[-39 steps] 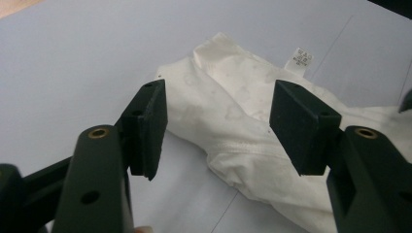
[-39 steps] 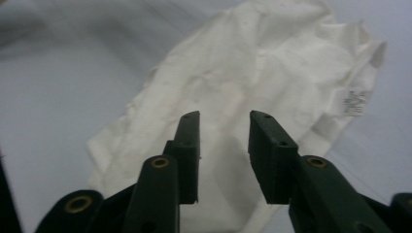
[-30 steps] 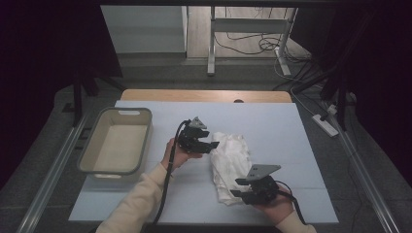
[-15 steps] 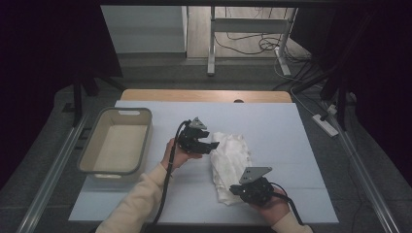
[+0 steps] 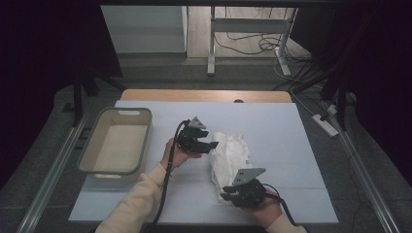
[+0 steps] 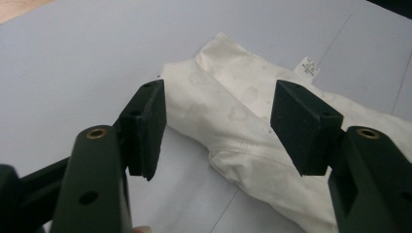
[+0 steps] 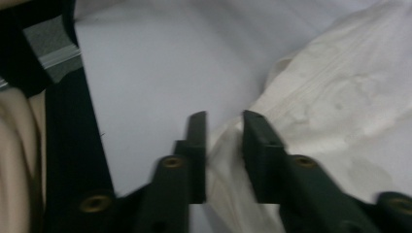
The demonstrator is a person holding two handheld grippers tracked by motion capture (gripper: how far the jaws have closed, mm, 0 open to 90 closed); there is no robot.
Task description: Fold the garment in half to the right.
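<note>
A crumpled white cloth (image 5: 232, 154) lies in the middle of the pale blue table cover (image 5: 272, 121). My left gripper (image 5: 212, 145) hovers at the cloth's left edge, open. In the left gripper view its wide jaws (image 6: 218, 121) frame the cloth (image 6: 243, 141) without touching it. My right gripper (image 5: 226, 195) sits at the cloth's near end. Its jaws (image 7: 224, 126) have just been opening and stand narrowly apart. A fold of the cloth (image 7: 340, 116) lies loosely in the gap between them.
A beige plastic basket (image 5: 91, 151) stands at the table's left side. A wooden strip (image 5: 204, 95) runs along the far edge. A power strip (image 5: 325, 124) and cables lie on the floor at the right. A light sleeve (image 7: 14, 160) shows beside the right jaws.
The right gripper has shifted slightly left at the cloth's near end. The left gripper and the cloth have stayed put.
</note>
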